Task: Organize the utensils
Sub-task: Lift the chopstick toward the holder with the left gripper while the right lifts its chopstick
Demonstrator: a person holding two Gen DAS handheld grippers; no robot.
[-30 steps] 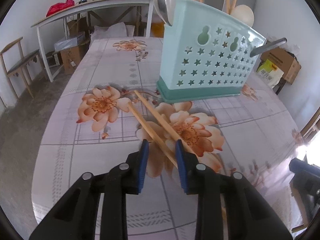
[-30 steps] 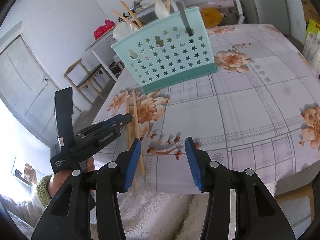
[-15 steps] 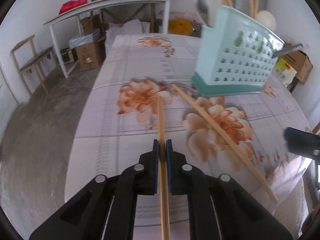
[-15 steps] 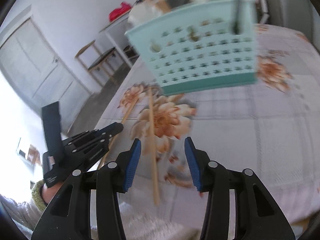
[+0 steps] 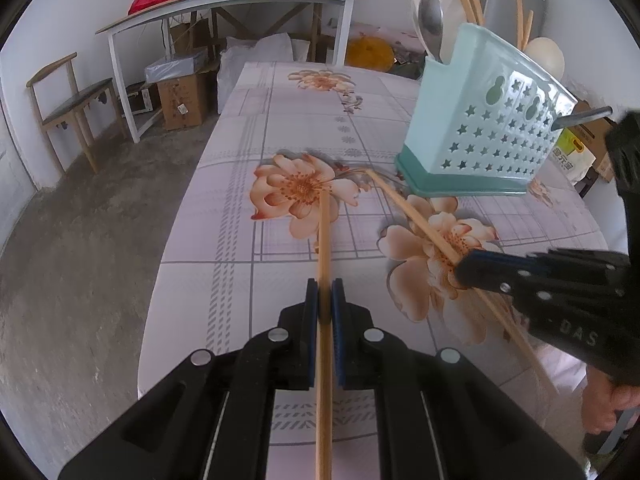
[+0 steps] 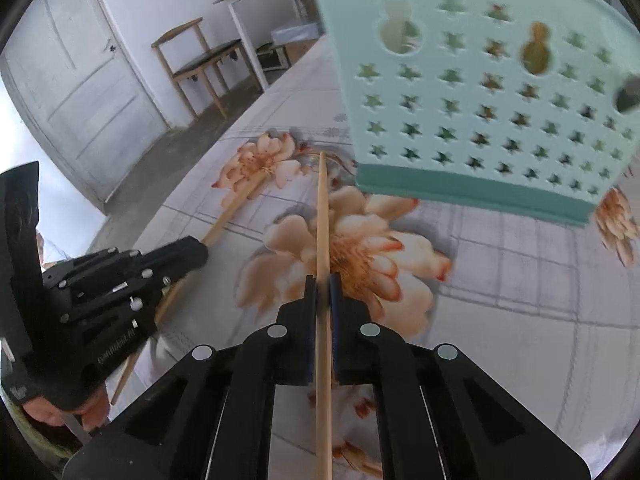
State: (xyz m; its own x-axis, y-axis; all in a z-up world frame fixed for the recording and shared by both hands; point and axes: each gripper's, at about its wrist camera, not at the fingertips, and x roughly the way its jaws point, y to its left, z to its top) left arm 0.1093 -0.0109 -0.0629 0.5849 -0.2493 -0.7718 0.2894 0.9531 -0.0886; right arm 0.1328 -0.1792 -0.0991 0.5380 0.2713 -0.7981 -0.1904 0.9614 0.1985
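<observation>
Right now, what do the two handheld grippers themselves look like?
Both are black plastic clamp-style tools with round silver rivets along the arms. The left gripper and right gripper each end in blue pads. Seen side-on, the bodies carry small screws and faint white lettering. No cables show.

Both claws are matte black plastic clamps with blue pads lining the inner faces of the fingers. The left claw (image 5: 325, 300) and right claw (image 6: 322, 290) each show round silver rivets along their arms. White lettering marks each claw's side, beside small silver screws. A fuzzy cuff shows at the left wrist.
</observation>
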